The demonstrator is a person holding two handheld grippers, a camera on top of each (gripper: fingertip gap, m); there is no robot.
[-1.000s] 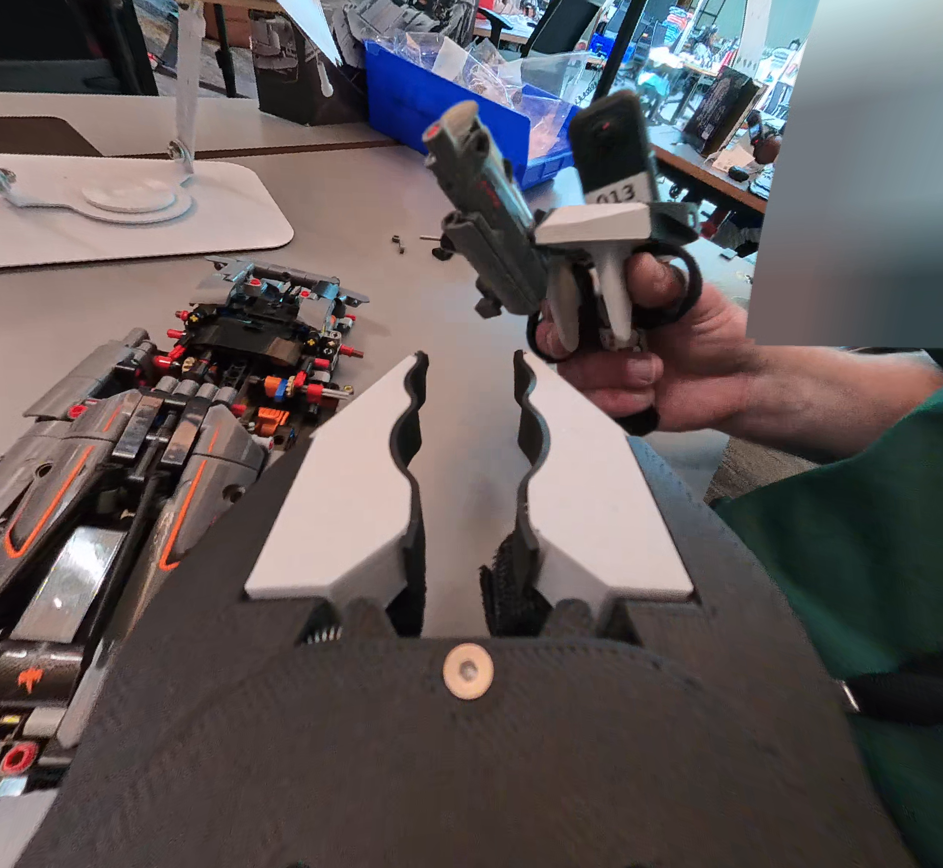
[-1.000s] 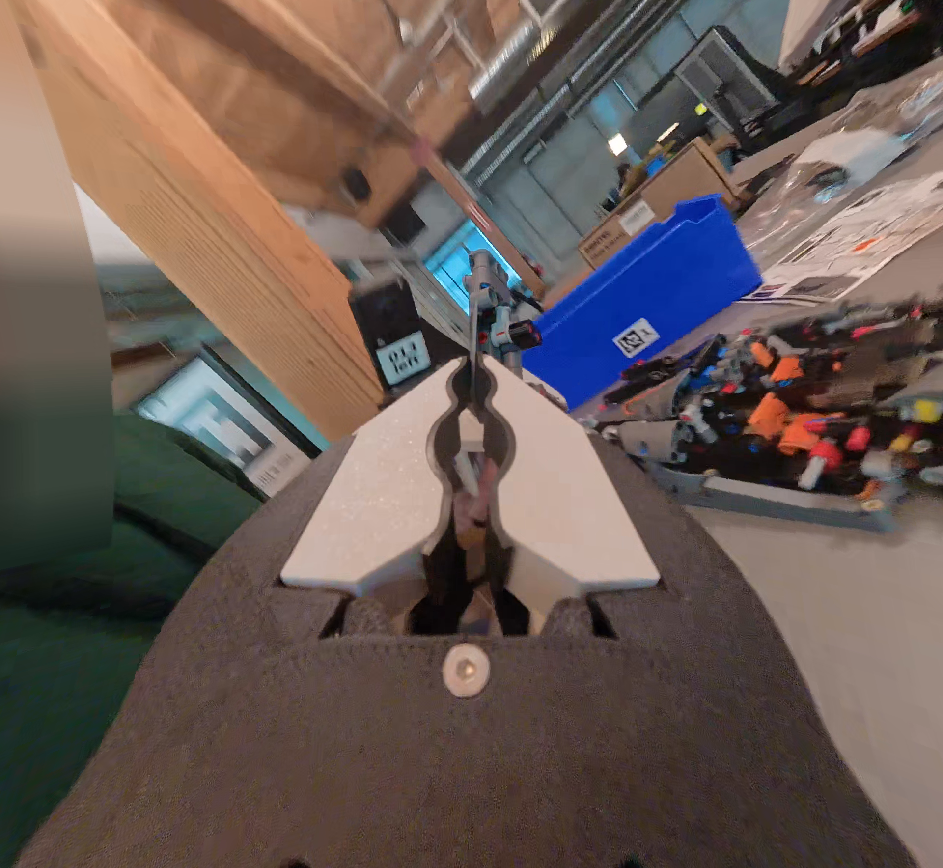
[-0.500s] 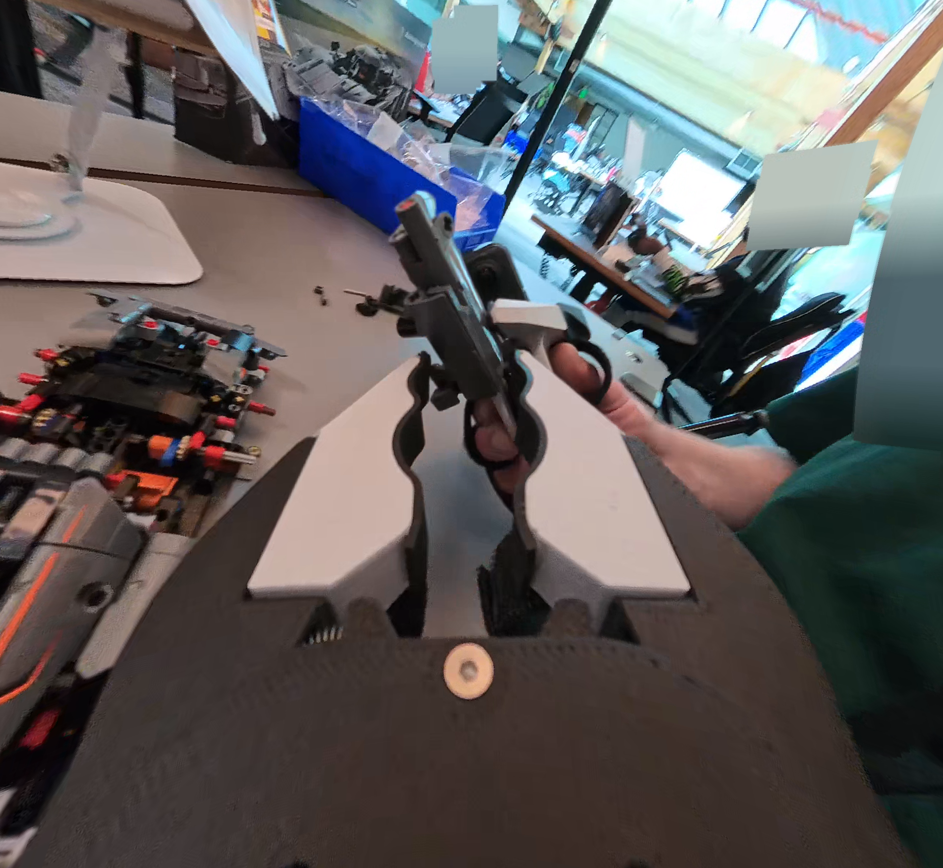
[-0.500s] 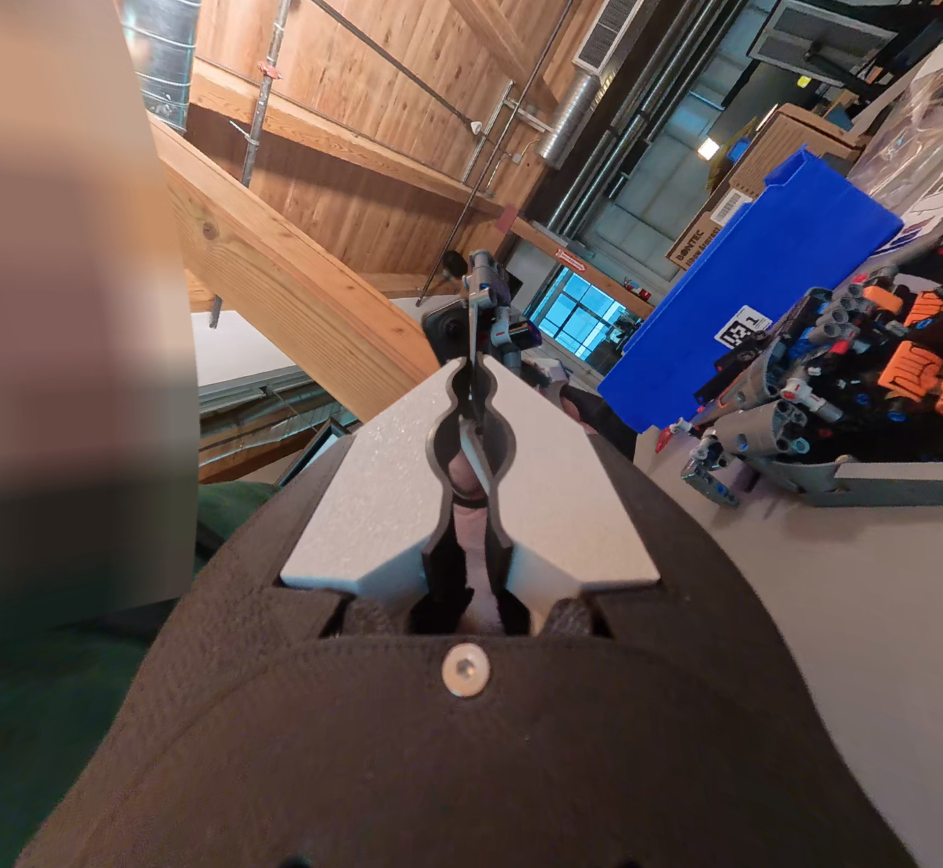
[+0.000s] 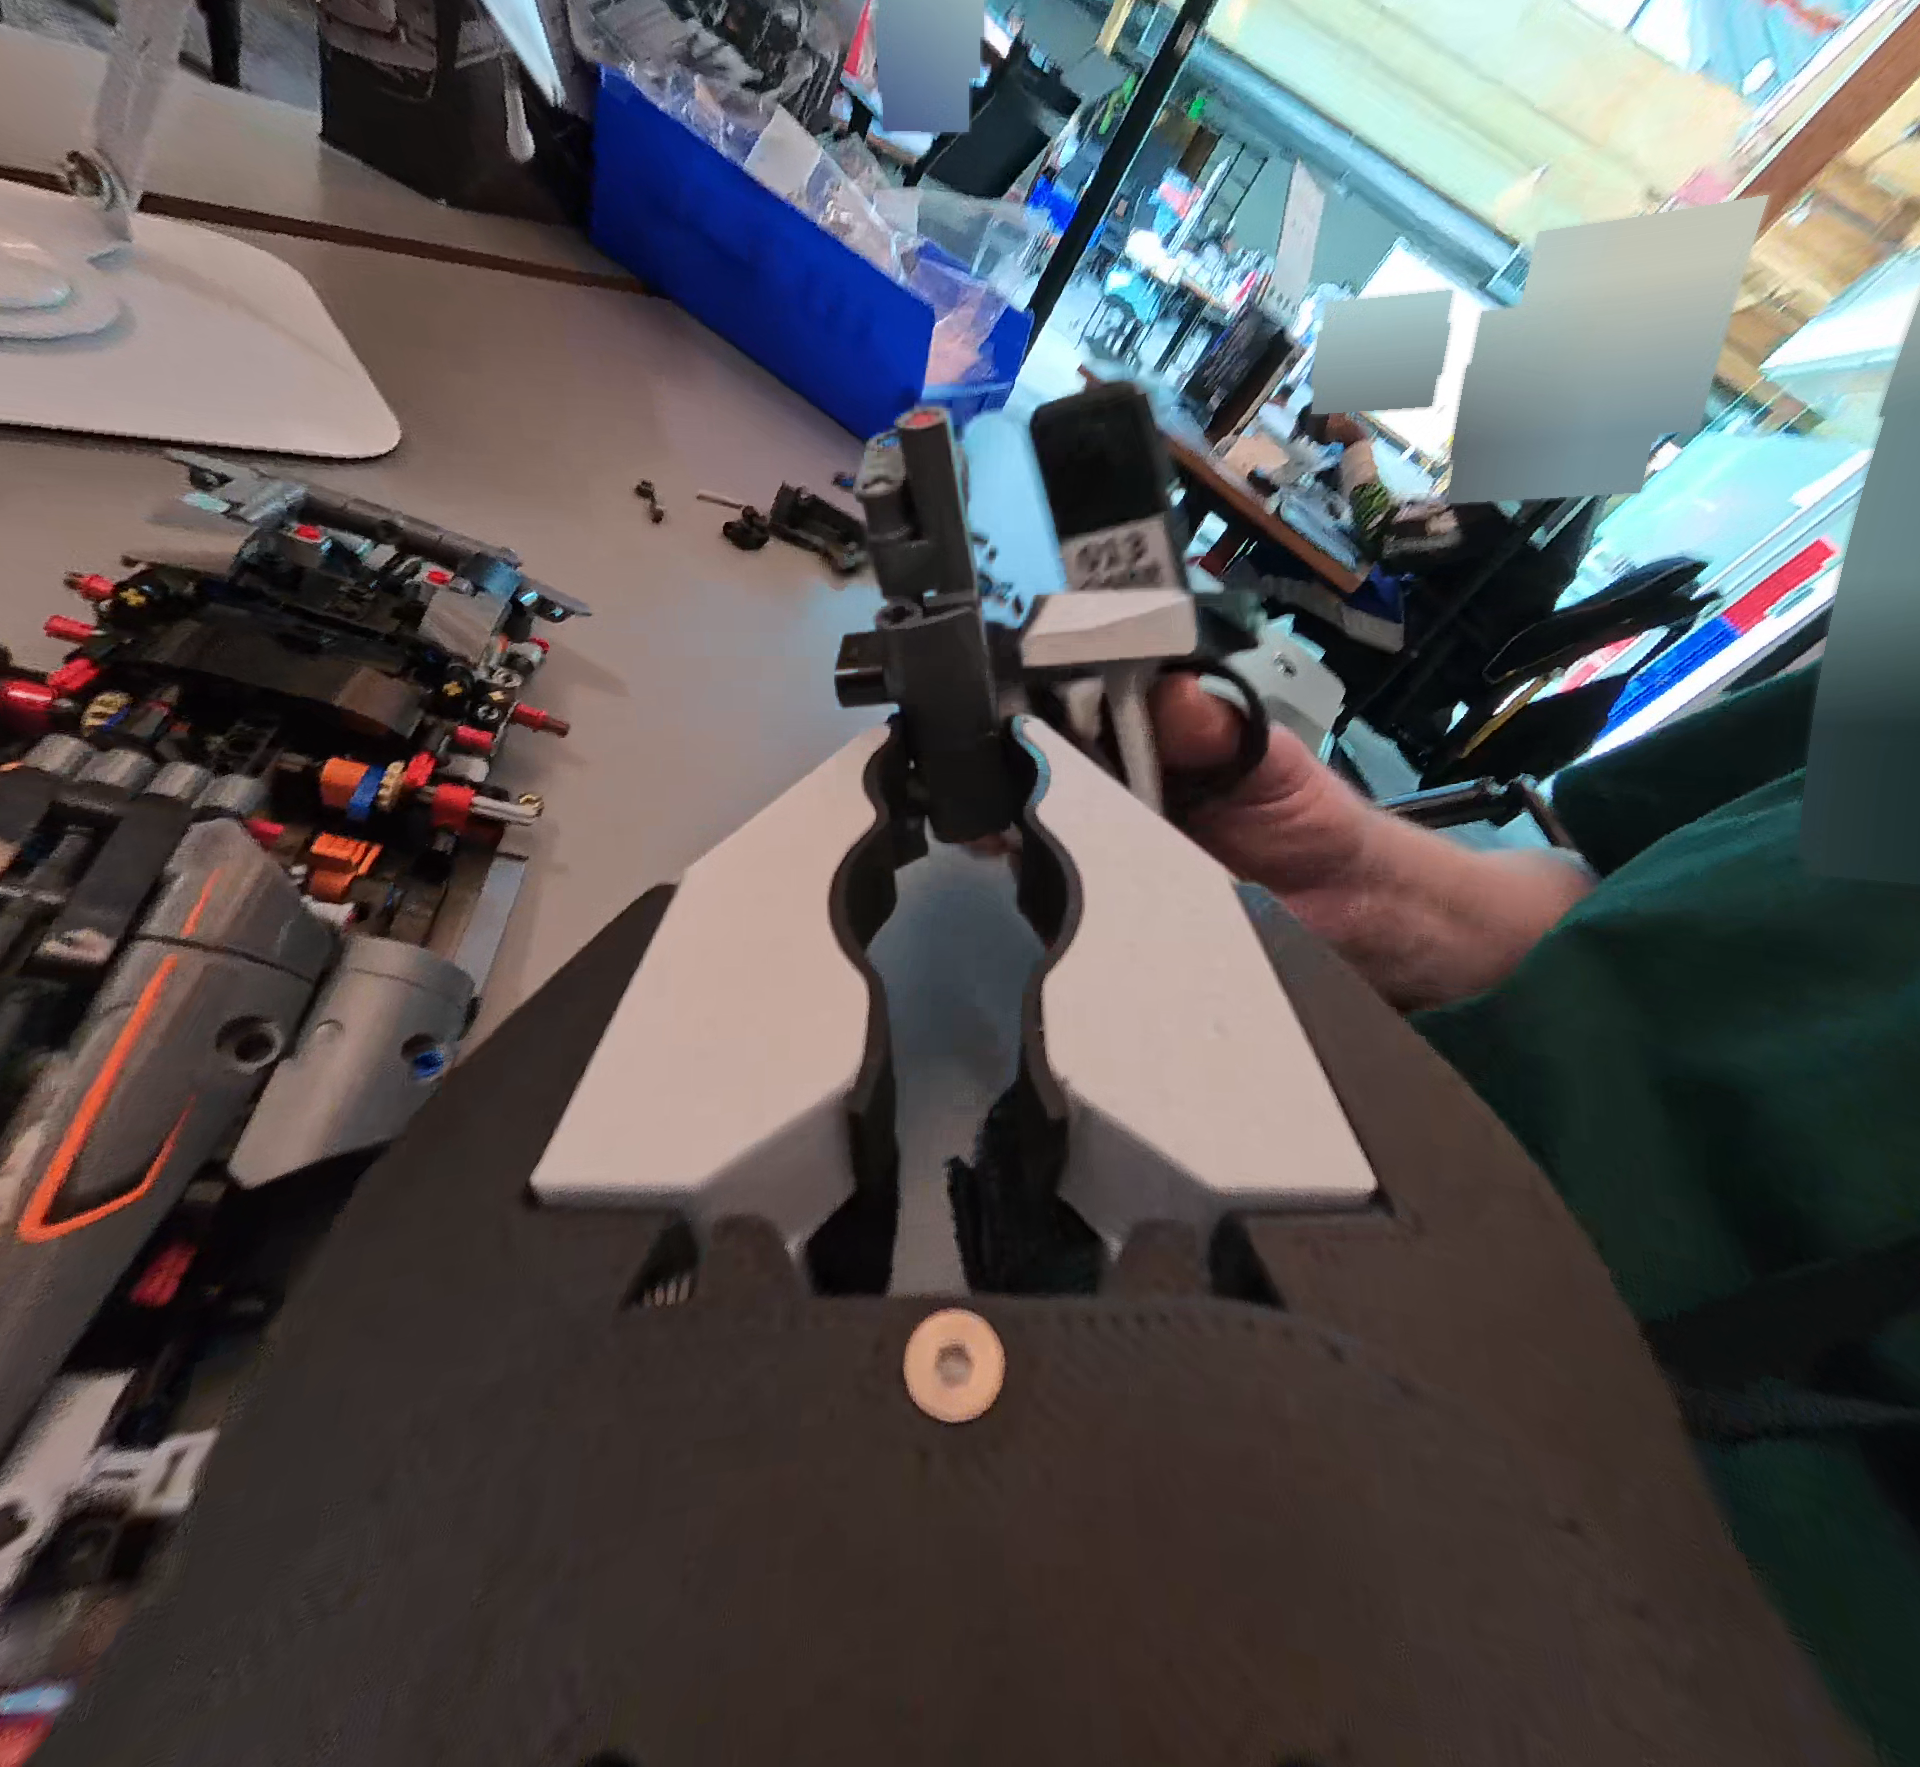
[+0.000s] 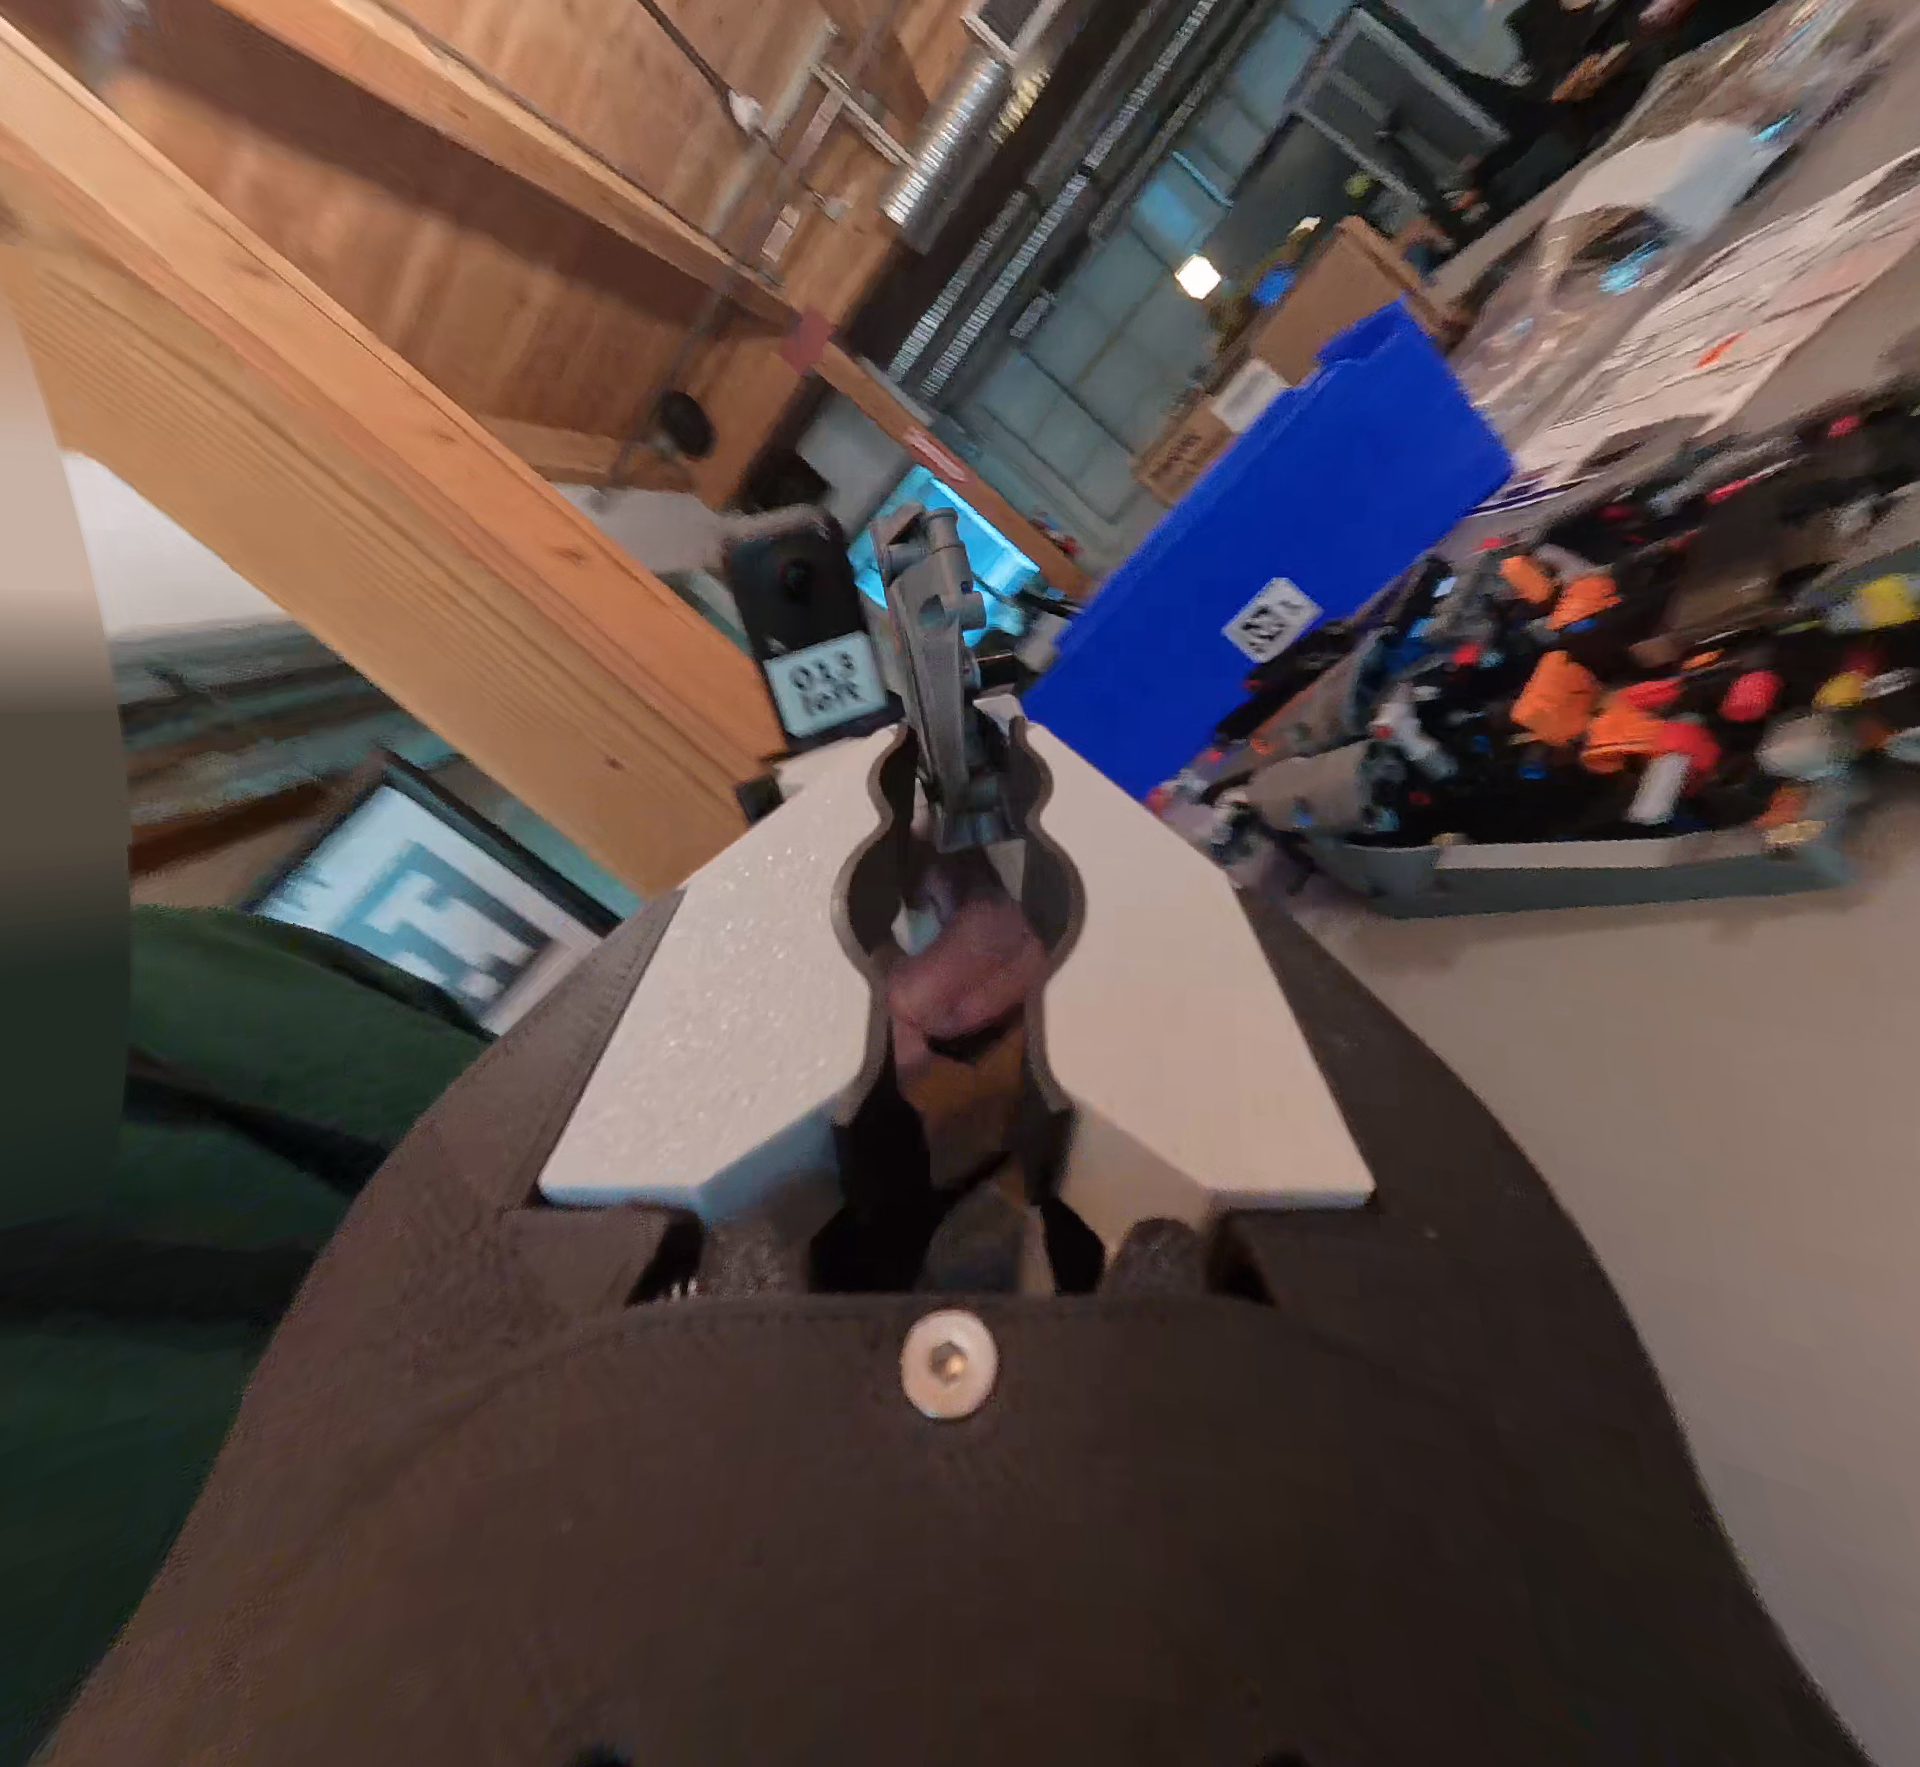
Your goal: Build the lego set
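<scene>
Lego subassembly (image 5: 930, 657), a narrow dark grey stack of beams and pins with a red pin at its top end, stands upright in the air between our two tools, above the right edge of the grey table (image 5: 623, 387). Our left gripper (image 5: 953, 787) has its pale, scalloped fingertips closed around the lower end of the piece. Our right gripper (image 6: 953, 782) is narrowed around the same piece; whether it bears on the piece we cannot tell, as the picture is blurred.

What could go wrong, we judge: with two tools on one slim stack, any twist or pull between them could snap a pin joint and scatter parts. If one lets go before the other bites firmly, the hard, smooth plastic could slide through the notches and drop onto the table or off its edge.

To the left lies the half-built car (image 5: 208, 834), glossy grey panels with orange stripes and exposed red, orange and black pins. Far behind it sits a blue bin (image 5: 748, 283) of crinkled clear bags. A few small loose parts (image 5: 790, 517) lie on the table beyond.
</scene>
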